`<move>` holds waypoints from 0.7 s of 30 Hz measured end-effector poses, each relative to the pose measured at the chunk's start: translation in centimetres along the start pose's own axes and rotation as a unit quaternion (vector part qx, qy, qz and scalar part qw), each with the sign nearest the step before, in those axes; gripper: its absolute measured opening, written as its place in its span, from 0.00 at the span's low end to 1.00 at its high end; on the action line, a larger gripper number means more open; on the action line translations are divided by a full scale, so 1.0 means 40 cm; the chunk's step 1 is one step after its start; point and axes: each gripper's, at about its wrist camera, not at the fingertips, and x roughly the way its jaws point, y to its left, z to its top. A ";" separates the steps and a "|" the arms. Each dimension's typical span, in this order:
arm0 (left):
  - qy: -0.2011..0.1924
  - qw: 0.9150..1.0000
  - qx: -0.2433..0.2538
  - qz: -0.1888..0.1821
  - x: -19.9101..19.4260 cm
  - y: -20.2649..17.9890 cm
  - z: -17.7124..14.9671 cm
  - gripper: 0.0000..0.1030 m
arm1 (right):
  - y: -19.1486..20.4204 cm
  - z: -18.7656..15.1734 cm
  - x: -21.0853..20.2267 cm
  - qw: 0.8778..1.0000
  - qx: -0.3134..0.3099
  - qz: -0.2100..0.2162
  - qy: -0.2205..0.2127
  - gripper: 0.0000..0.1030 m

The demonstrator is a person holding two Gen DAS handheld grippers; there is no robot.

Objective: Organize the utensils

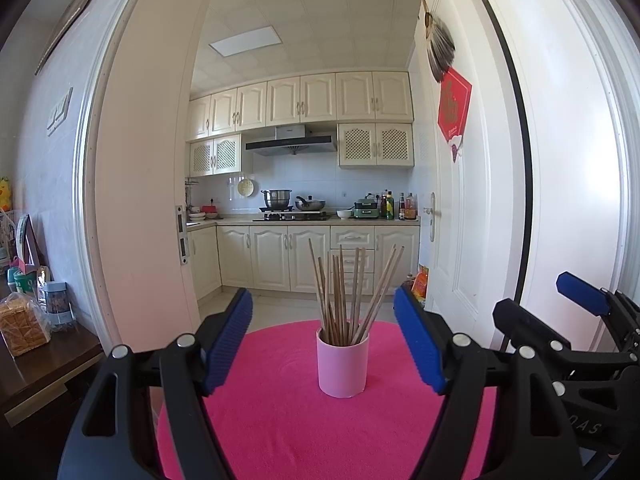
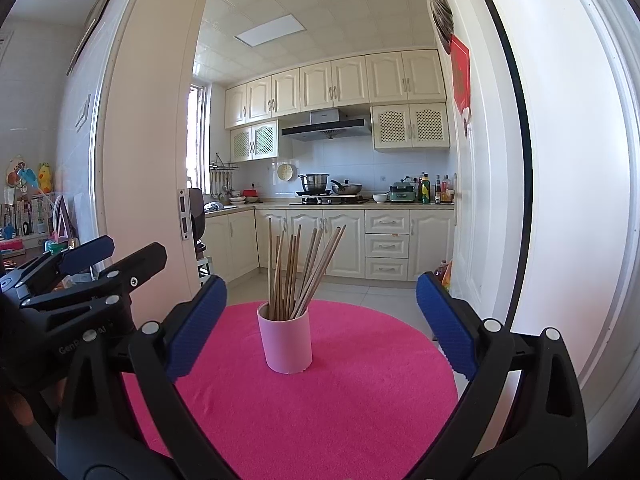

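Note:
A pink cup (image 1: 342,364) stands upright on a round table with a pink cloth (image 1: 280,420). Several wooden chopsticks (image 1: 344,292) stand in it, fanned out. My left gripper (image 1: 324,320) is open and empty, its blue pads on either side of the cup, a little short of it. The right gripper shows at the right edge of that view (image 1: 580,296). In the right wrist view the cup (image 2: 285,340) with chopsticks (image 2: 300,272) stands on the cloth (image 2: 340,400). My right gripper (image 2: 320,312) is open and empty, set back from the cup. The left gripper (image 2: 86,256) shows at left.
An open white door (image 1: 460,200) stands at the right, a door frame (image 1: 140,200) at the left, with a kitchen beyond. A dark side table (image 1: 40,364) at the left holds a cracker bag (image 1: 22,328) and jars.

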 end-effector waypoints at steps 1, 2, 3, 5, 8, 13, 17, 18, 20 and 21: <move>0.000 1.000 0.000 0.000 0.000 -0.001 0.000 0.70 | 0.000 0.000 -0.001 1.000 0.000 -0.001 0.000 0.91; 0.000 1.000 0.000 0.000 0.001 -0.002 -0.001 0.70 | 0.000 0.000 -0.002 1.000 -0.001 -0.001 0.000 0.91; 0.000 1.000 0.000 0.000 0.001 -0.002 -0.001 0.70 | 0.001 0.000 -0.002 1.000 -0.001 -0.002 0.000 0.91; 0.000 1.000 0.000 0.000 0.001 -0.002 -0.001 0.70 | 0.001 0.001 -0.002 1.000 -0.001 -0.002 0.000 0.91; 0.000 1.000 0.000 0.000 0.003 -0.004 0.000 0.70 | 0.000 0.001 -0.002 1.000 0.000 -0.002 0.001 0.91; 0.000 1.000 0.001 0.002 0.004 -0.008 -0.001 0.70 | 0.001 0.002 -0.002 1.000 -0.001 -0.001 0.001 0.91; 0.001 1.000 0.000 0.001 0.004 -0.009 -0.001 0.70 | 0.000 0.001 -0.002 1.000 -0.002 -0.002 0.002 0.91; 0.001 1.000 0.000 0.001 0.004 -0.009 -0.001 0.70 | 0.000 0.001 -0.001 1.000 -0.002 -0.002 0.002 0.91; 0.001 1.000 0.001 0.001 0.004 -0.010 -0.001 0.70 | 0.000 0.001 -0.001 1.000 -0.001 -0.002 0.003 0.91; 0.002 1.000 0.001 0.001 0.004 -0.011 -0.001 0.70 | 0.000 0.001 -0.001 1.000 -0.001 -0.002 0.003 0.91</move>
